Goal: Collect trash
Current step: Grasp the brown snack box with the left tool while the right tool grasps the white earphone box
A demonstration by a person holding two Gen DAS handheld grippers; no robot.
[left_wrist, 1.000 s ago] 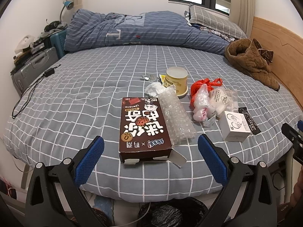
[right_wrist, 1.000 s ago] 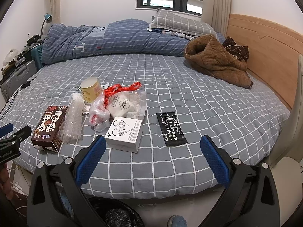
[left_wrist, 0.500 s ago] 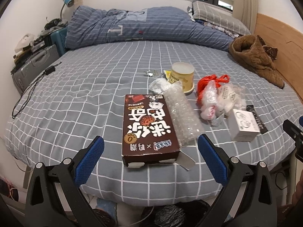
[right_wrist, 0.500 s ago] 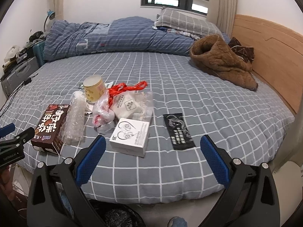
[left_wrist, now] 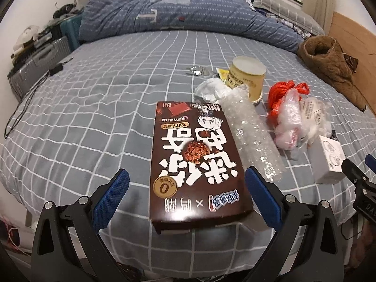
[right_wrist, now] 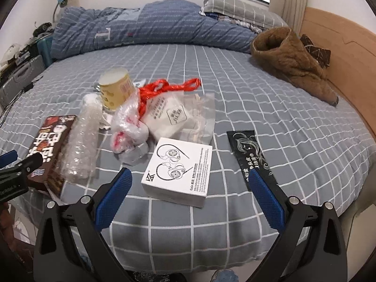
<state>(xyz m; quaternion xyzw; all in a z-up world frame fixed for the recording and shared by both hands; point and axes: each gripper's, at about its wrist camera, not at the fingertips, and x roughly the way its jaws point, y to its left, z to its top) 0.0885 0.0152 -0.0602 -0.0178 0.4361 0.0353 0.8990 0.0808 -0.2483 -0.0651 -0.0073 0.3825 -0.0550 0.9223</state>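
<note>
Trash lies in a cluster on the grey checked bed. A brown snack box [left_wrist: 196,162] [right_wrist: 50,150] lies flat at the near edge, and my left gripper [left_wrist: 186,195] stands open with its blue pads on either side of the box's near end. Beside the box are a bubble-wrap roll [left_wrist: 252,138] [right_wrist: 82,141], a yellow cup [left_wrist: 246,77] [right_wrist: 115,89], a red plastic bag [left_wrist: 282,98] [right_wrist: 164,88] and clear bags [right_wrist: 178,117]. A white earphone box [right_wrist: 179,165] [left_wrist: 327,158] sits just ahead of my open right gripper [right_wrist: 189,201]. A black sachet [right_wrist: 250,156] lies to its right.
A folded blue duvet [right_wrist: 150,30] and a pillow [right_wrist: 242,7] fill the back of the bed. A brown fleece garment [right_wrist: 291,58] lies by the wooden headboard [right_wrist: 340,54]. A grey suitcase [left_wrist: 35,63] and cable [left_wrist: 28,96] are at the left. A dark trash bag [right_wrist: 150,276] shows below.
Both grippers have moved forward and lower toward the bed. The brown box now sits between the left fingers, and the white box is closer to the right gripper.
</note>
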